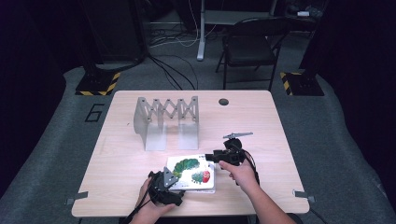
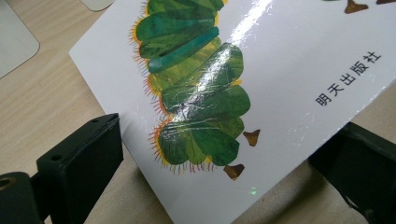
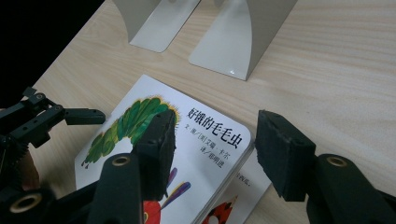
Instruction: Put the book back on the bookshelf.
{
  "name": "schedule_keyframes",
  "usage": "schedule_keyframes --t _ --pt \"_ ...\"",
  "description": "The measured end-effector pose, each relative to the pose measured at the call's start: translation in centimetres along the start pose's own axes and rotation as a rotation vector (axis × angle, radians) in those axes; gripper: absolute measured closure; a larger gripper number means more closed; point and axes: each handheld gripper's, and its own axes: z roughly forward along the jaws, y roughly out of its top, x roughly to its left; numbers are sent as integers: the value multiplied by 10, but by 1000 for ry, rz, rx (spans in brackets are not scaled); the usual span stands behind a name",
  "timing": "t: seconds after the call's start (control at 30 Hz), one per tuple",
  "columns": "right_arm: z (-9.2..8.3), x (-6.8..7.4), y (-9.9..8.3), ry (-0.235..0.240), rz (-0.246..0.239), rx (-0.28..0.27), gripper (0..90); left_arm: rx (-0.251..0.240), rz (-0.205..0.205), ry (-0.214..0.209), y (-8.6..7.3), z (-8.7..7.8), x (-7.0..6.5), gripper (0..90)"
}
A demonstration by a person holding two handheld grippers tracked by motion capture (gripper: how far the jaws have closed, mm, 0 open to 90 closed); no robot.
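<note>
Near the table's front edge, a little right of centre, lies the book (image 1: 192,173), flat, its white glossy cover showing a green caterpillar with a red head. Black Chinese writing on the cover reads 好饿的毛毛虫 in the right gripper view, and 明天出版社 near one edge in the left gripper view. A second book (image 3: 233,198) peeks out from under it at the right.

At the book's near left corner is the left gripper (image 1: 173,183); its jaws stand apart on either side of that corner, not pressing it. At the far right corner is the right gripper (image 1: 209,157), jaws released too, one over the cover and one off beyond the edge.

Farther back, just left of centre, stands a grey metal rack (image 1: 166,122) with crossed struts and flat feet. The table (image 1: 261,116) is pale wood grain with a round cable hole (image 1: 223,101) near its far edge. Beyond it are grey carpet, a folding chair (image 1: 250,46), loose cables and two yellow-and-black striped stand bases; a "6" (image 1: 95,113) is marked on the floor at left.
</note>
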Motion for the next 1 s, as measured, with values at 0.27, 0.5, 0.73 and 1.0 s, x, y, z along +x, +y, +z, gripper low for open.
schedule_keyframes --t 0.27,0.5,0.73,1.0 --pt "0 0 0 1 -1 1 475 -12 46 16 1 -2 -4 53" --pt "2 -1 0 -3 7 3 475 -24 91 33 2 -4 -8 101" --pt "3 -1 0 -2 10 3 474 -25 110 37 1 -5 -11 129" --pt "6 -5 -1 3 8 10 464 -34 101 29 1 -5 -10 137"
